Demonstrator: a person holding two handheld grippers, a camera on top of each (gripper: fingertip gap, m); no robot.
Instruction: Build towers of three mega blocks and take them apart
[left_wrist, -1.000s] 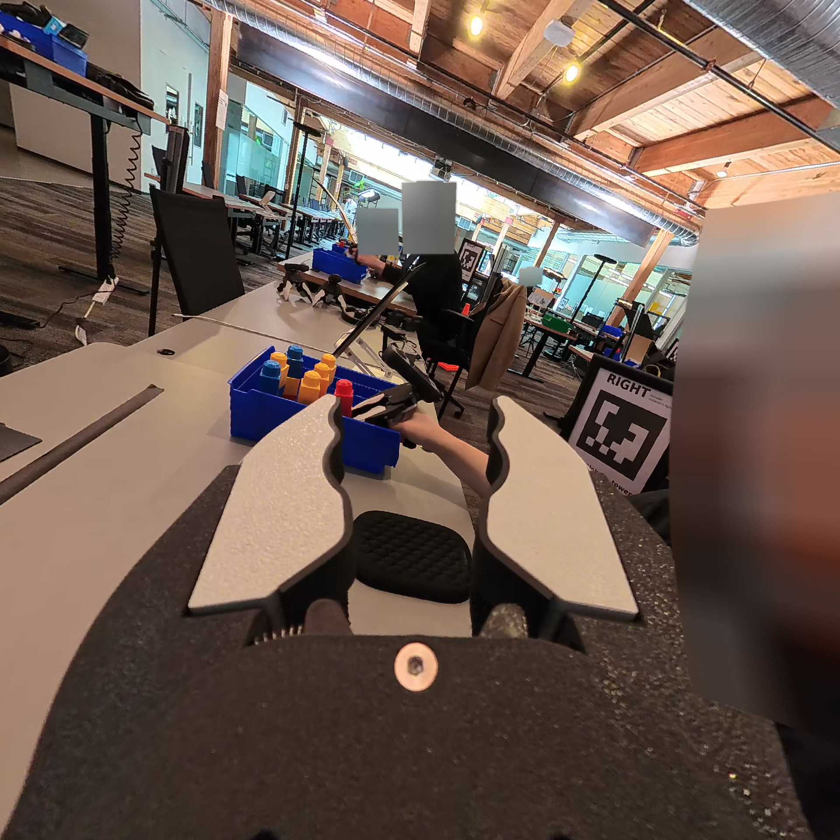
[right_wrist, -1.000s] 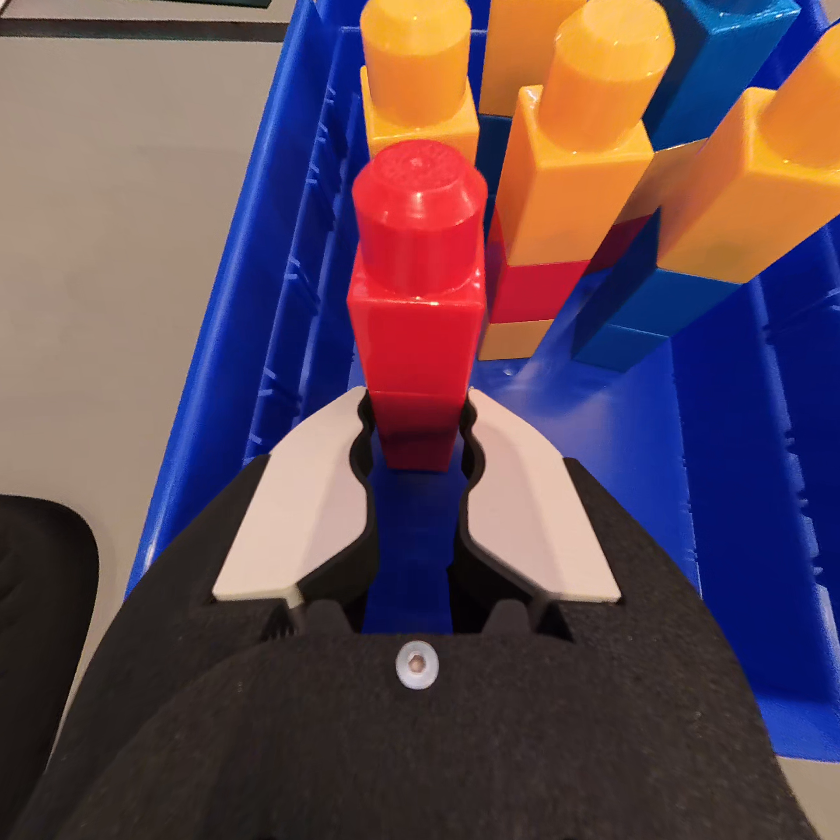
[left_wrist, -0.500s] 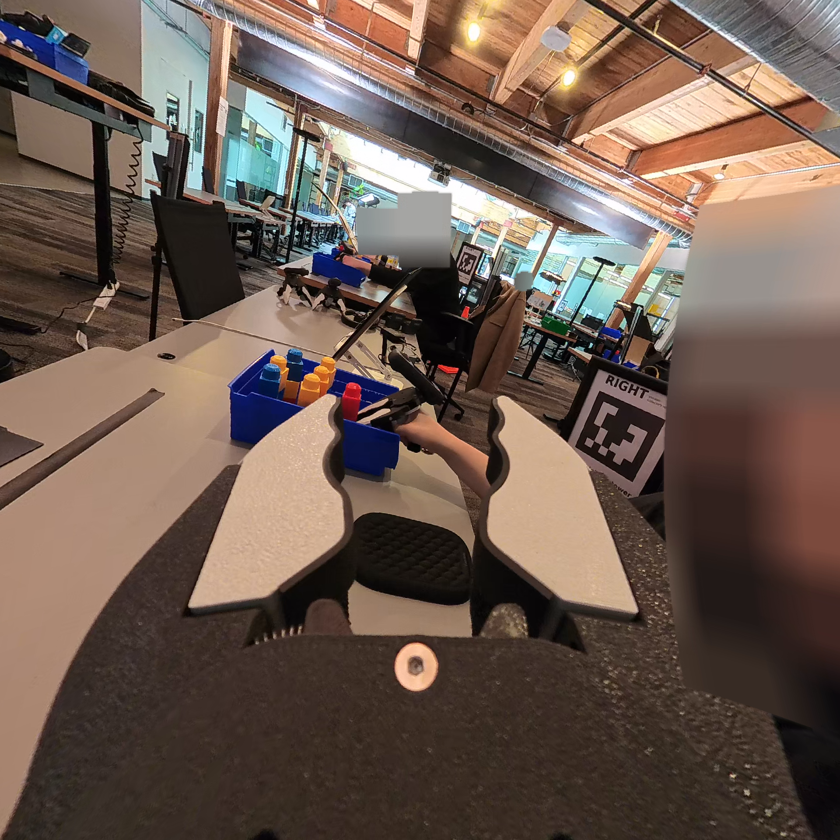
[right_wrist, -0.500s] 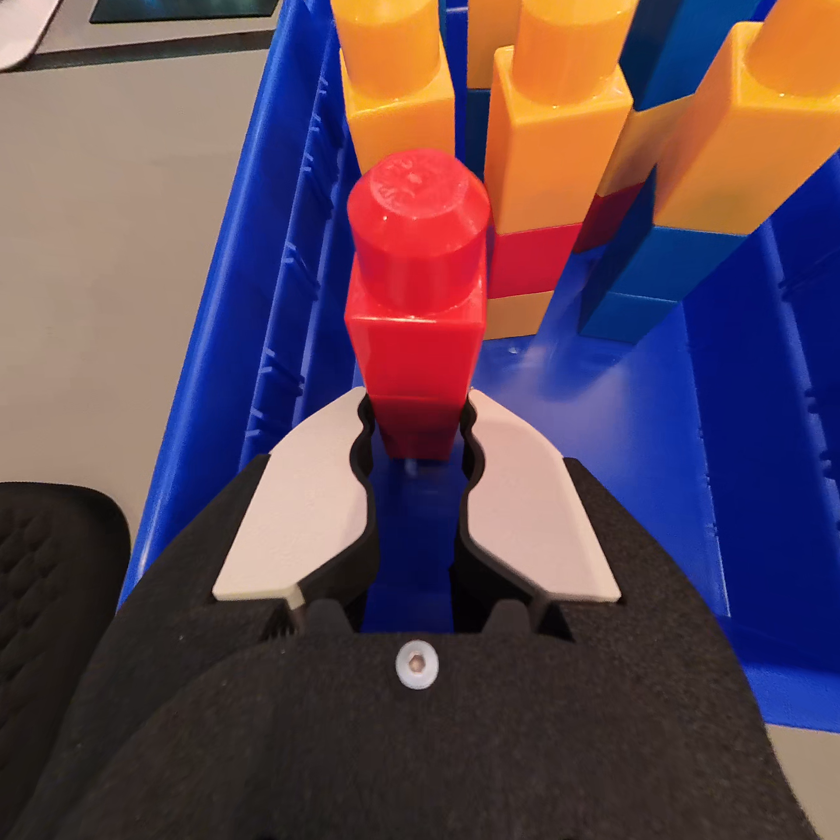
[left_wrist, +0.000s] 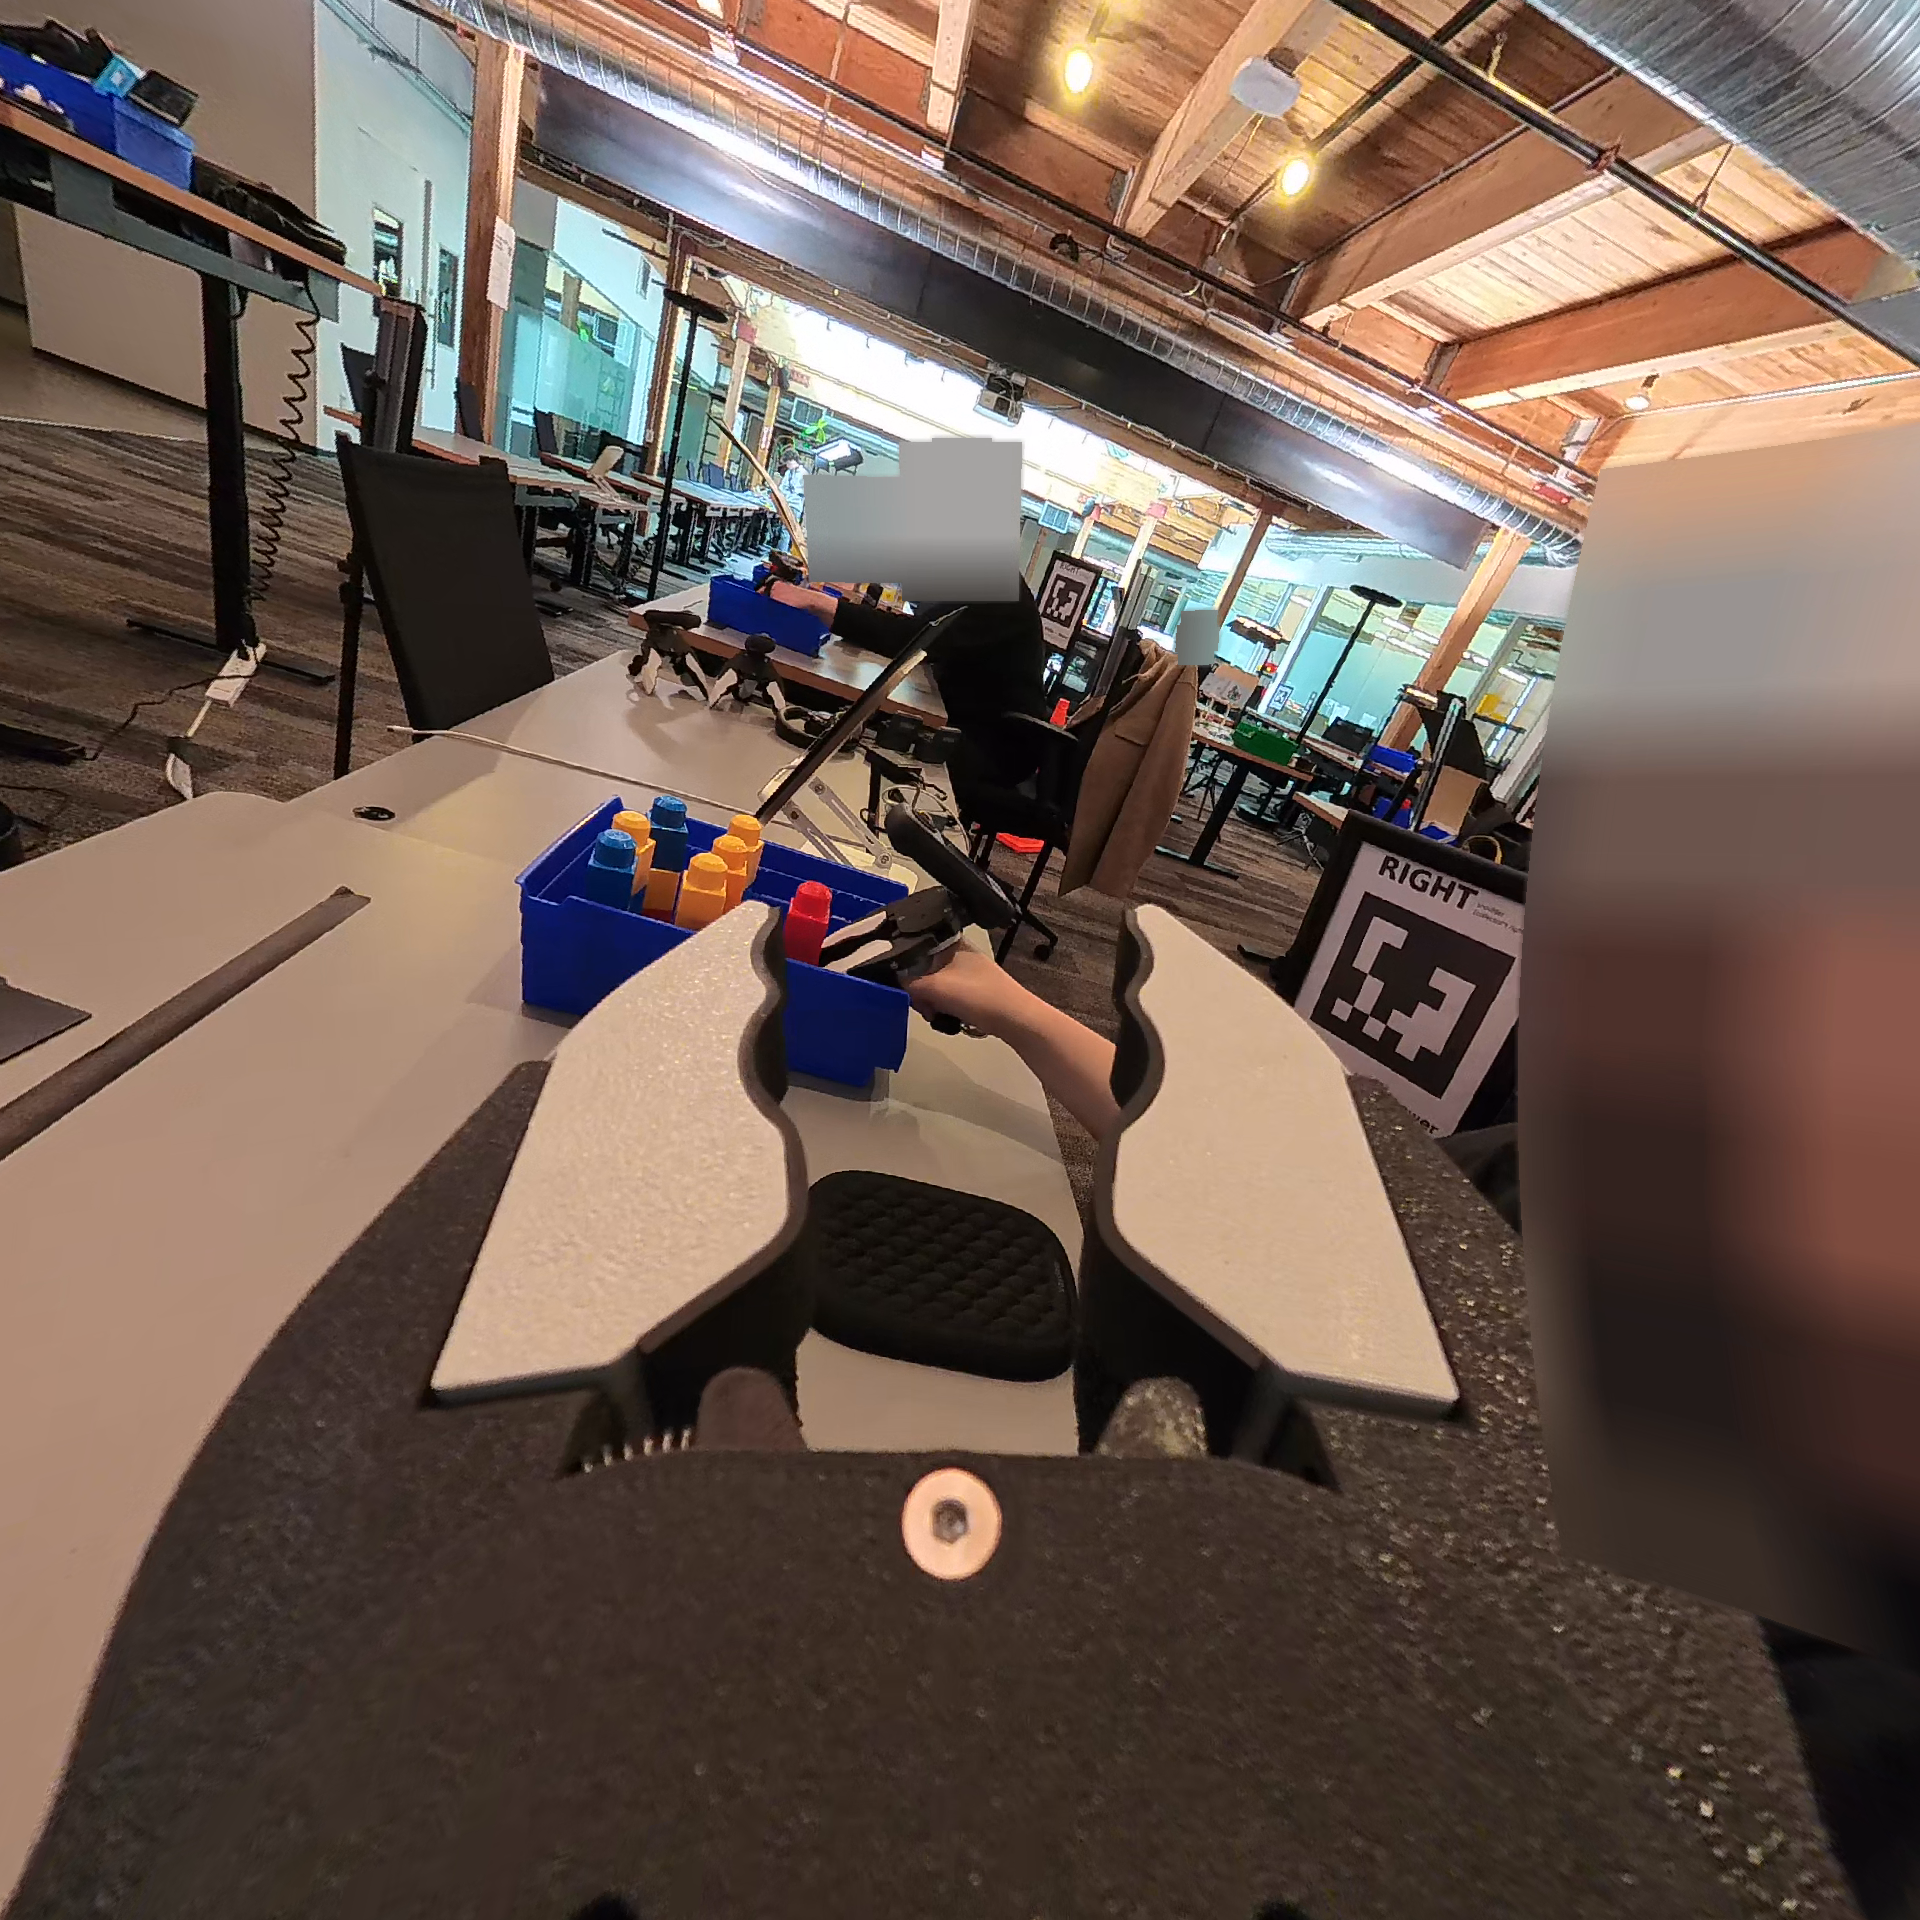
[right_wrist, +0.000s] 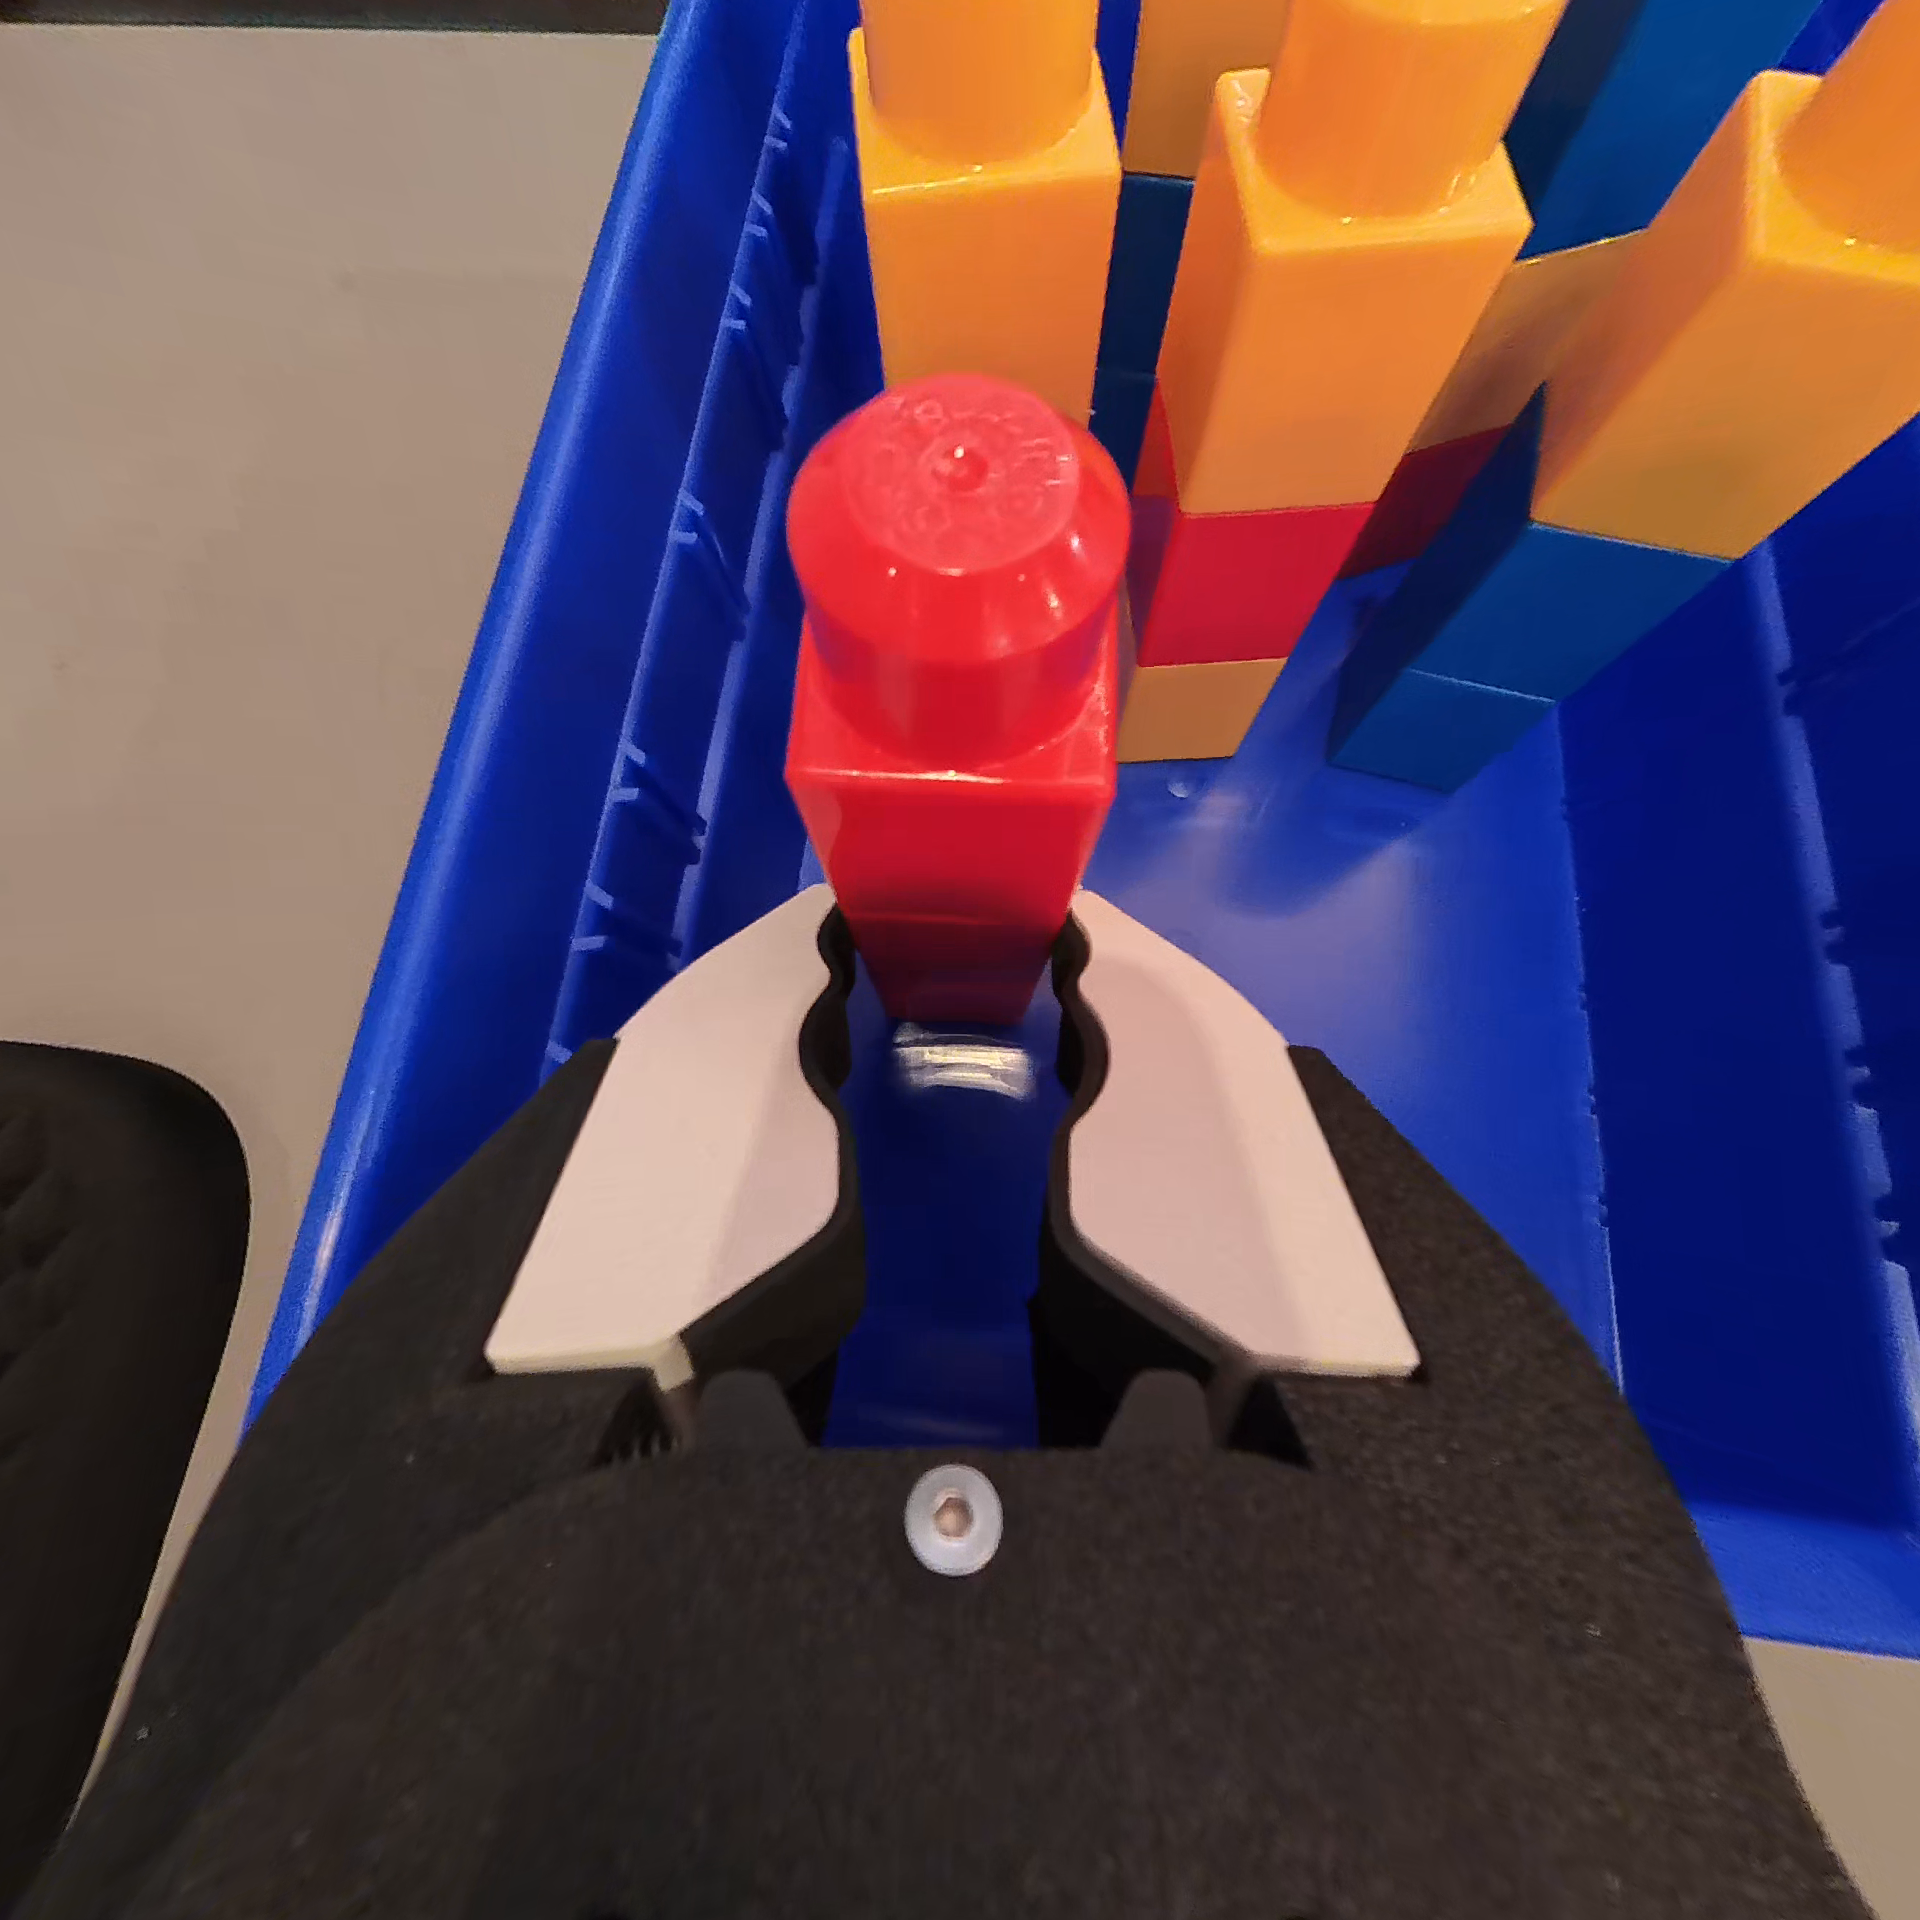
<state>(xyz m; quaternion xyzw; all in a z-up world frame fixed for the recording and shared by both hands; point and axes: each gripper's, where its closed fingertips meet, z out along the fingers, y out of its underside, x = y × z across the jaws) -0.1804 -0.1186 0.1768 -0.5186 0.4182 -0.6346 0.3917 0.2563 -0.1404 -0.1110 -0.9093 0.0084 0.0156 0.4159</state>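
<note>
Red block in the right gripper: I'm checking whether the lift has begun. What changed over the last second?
The red block rose: its base now hangs clear above the blue bin floor. The right gripper stays shut on it. The left gripper stays open and idle; the other towers are unmoved.

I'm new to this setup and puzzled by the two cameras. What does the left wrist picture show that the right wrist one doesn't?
Only the left wrist view shows the open left gripper, the office with its desks, and a hand holding the right gripper. Only the right wrist view shows the right gripper shut on the red block at its lower part. Both show the blue bin, the yellow and blue towers and the grey table.
</note>
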